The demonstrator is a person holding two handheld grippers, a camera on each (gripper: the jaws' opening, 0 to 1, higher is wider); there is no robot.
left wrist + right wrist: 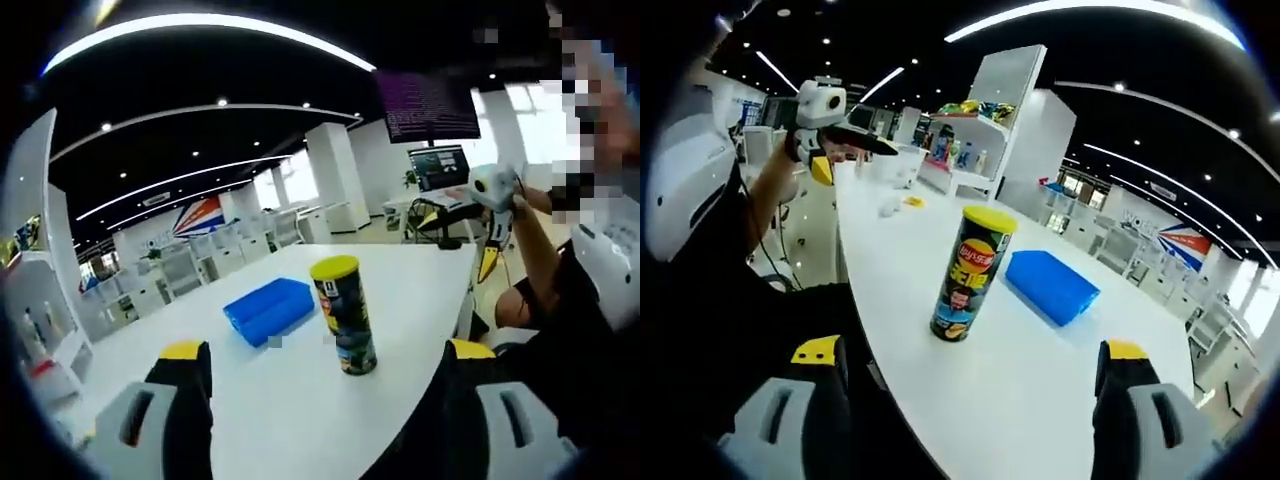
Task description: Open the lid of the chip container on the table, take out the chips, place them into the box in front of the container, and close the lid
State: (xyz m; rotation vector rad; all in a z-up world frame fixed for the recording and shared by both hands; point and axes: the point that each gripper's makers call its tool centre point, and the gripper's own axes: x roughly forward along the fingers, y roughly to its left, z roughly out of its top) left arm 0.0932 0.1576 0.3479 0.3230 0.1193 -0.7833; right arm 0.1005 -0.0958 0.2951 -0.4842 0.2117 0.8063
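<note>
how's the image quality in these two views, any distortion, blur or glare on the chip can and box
Left gripper view: strong fisheye bend in the ceiling lights, chip can soft, label unreadable, blue box blurred. Right gripper view: sharper, can label legible, box clear, white table bright, only faint shadows.

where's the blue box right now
The blue box lies flat on the white table, just beside the upright chip container, left of it in the left gripper view, right in the other.
</note>
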